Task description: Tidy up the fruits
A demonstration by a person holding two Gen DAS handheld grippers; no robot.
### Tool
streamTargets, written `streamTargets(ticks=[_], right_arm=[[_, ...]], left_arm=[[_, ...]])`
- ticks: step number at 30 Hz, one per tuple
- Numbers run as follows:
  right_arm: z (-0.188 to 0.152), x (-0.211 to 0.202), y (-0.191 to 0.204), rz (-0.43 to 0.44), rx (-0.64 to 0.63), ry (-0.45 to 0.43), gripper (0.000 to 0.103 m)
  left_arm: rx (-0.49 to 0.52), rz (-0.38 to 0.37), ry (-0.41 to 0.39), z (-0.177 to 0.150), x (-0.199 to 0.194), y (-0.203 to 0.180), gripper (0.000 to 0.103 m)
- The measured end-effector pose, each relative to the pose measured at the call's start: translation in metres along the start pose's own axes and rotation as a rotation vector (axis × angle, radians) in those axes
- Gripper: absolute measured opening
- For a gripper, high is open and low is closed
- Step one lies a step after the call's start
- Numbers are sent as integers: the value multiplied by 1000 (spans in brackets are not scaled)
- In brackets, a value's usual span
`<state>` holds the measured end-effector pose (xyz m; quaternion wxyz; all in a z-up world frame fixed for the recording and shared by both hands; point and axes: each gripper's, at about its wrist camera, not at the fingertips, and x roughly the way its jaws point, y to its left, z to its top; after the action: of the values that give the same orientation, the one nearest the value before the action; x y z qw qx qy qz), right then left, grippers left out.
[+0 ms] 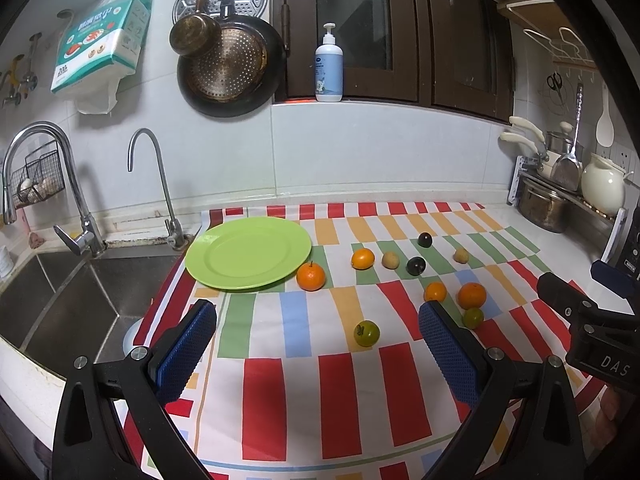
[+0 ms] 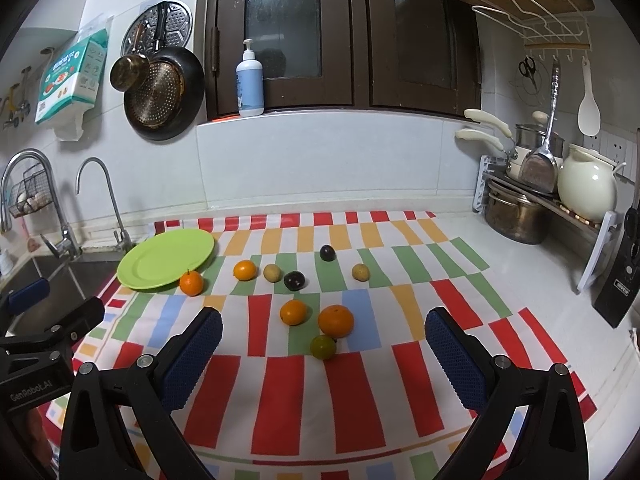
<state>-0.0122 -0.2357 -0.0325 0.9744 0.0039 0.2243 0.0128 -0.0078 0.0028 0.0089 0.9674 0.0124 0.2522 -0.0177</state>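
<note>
- Fruits lie scattered on a striped multicolour cloth [image 2: 360,400] covering the white kitchen counter [image 2: 532,280], ahead of both grippers.
- Left gripper [image 1: 318,344] hovers above the cloth with its blue-padded fingers [image 1: 188,352] spread wide and nothing between them; a green tomato-like fruit [image 1: 367,333] sits just ahead of its gap.
- Right gripper [image 2: 324,352] is likewise spread wide and holds nothing; a small green round fruit [image 2: 323,347] lies between its fingertips, further ahead, touching a large orange [image 2: 336,321].
- A smaller orange [image 2: 293,312] rests near the large one, to the right gripper's left.
- Beyond them lie two dark plums [image 2: 295,280], two pale yellow-brown round fruits [image 2: 273,273] and another orange citrus [image 2: 245,270].
- A round lime-green plastic plate [image 2: 160,256] sits far ahead-left of the right gripper, beside the steel sink [image 1: 72,300]; a stemmed tangerine [image 2: 191,283] sits against its near rim.
</note>
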Motion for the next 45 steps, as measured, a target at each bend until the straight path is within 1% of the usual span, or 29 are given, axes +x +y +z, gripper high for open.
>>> streamTargets(ticks=[15,21,33,39,45], right_arm=[[0,1,1,1,0,3,103],[-2,3,3,5,-2,13,103],[-9,22,8,21,-16,87,103],[-13,43,7,13,-25,130,102],[-19,66,5,19,-31,193,101]], left_arm=[[-1,0,0,-1,0,1,103],[-8,-10,19,-5,5,3,103],[8,-43,67,-12,25,0,102],[24,-64,107,-12,47,-5,95],[49,-87,147,-12,69,-13,92]])
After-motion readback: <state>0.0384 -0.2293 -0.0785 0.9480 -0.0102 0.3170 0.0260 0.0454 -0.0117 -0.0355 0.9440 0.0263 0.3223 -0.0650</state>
